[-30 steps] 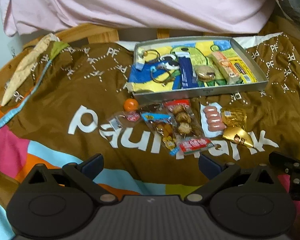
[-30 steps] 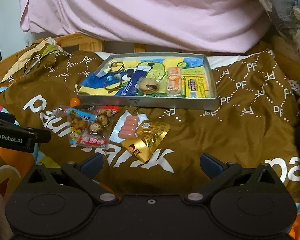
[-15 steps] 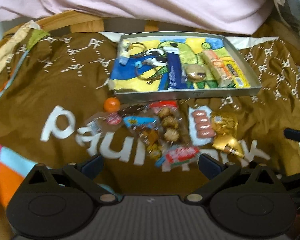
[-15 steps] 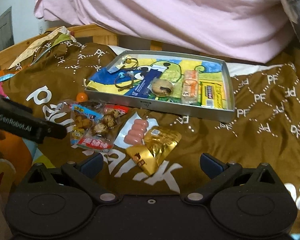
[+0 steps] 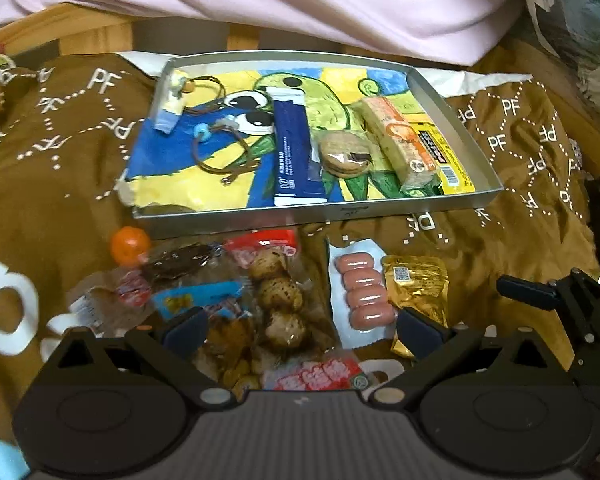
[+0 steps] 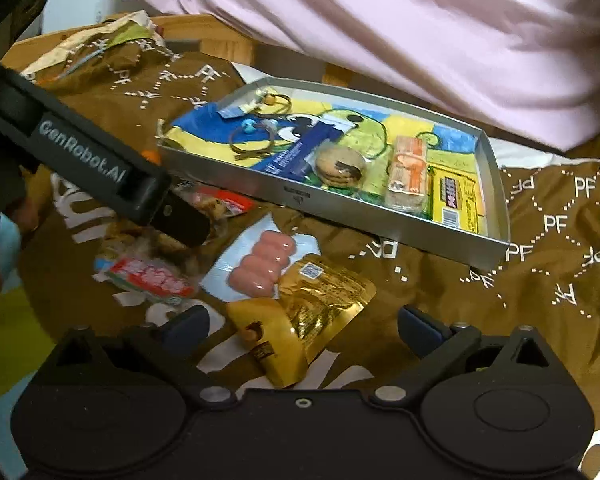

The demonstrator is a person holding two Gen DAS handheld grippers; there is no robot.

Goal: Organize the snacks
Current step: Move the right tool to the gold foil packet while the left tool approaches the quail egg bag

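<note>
Left hand-held gripper [image 5: 300, 326]: fingers spread wide, holding nothing, low over clear meatball packet [image 5: 278, 294], long axis running near to far; packet's near end hidden behind gripper body. Blurred wrappers [image 5: 112, 300] at far left, hard to identify. Orange ball [image 5: 130, 245] beside tray front wall. Metal tray [image 5: 340, 213] on brown blanket [image 5: 52, 184]: cords, blue box [image 5: 294, 152] lengthwise, cookie [image 5: 346, 153], bar, yellow packet. Sausage pack [image 6: 262, 262] and gold pouch [image 6: 320, 300] ahead of right hand-held gripper [image 6: 302, 328]: spread, empty.
</note>
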